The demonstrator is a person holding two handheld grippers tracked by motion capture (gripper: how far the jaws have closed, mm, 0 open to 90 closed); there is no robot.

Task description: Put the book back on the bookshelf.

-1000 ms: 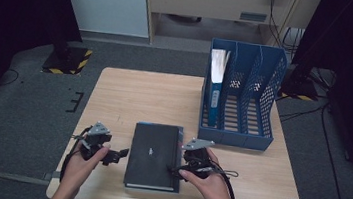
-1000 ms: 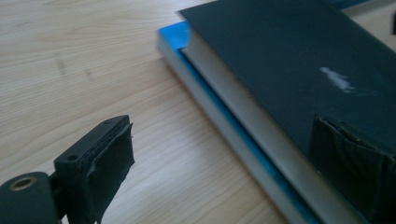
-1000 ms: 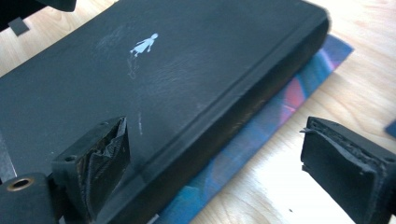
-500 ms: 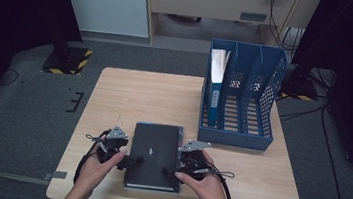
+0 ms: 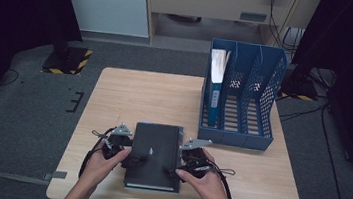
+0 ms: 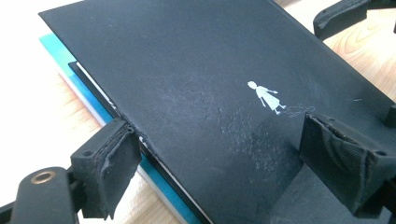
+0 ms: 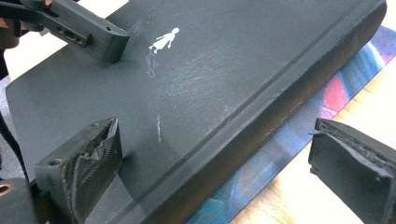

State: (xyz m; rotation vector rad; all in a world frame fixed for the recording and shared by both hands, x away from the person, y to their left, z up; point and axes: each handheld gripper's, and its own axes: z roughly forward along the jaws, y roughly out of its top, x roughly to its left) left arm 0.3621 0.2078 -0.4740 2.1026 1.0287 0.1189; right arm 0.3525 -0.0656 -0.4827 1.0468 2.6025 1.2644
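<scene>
At the near edge of the wooden table [image 5: 129, 99], a black book [image 5: 154, 152] is seen lying flat on top of a thinner item with a colourful cover [image 7: 303, 126], whose teal edge is also visible along the book's side in the left gripper view. The black book is flanked by both tools. The left gripper [image 5: 125, 151] is held at the book's left edge, with its jaws spread apart: in the left gripper view one padded jaw is placed against the edge of the cover beside the pages, while the other is set over the cover's top surface, close to a small white figure [image 6: 267, 97] printed there. Whether the cover is actually pinched cannot be told. The right gripper [image 5: 182, 163] is held at the book's right, spine side, also wide open; in the right gripper view one jaw is seen over the black cover and the other out beyond the spine above the bare wood, with the rounded spine between them and neither pad clearly pressed on it. Each tool is gripped by one of the person's hands, entering from the near side. Farther off, at the right of the table, a blue file rack [image 5: 242, 122] is stood, with a blue folder [image 5: 214, 83] upright in its leftmost compartment.
</scene>
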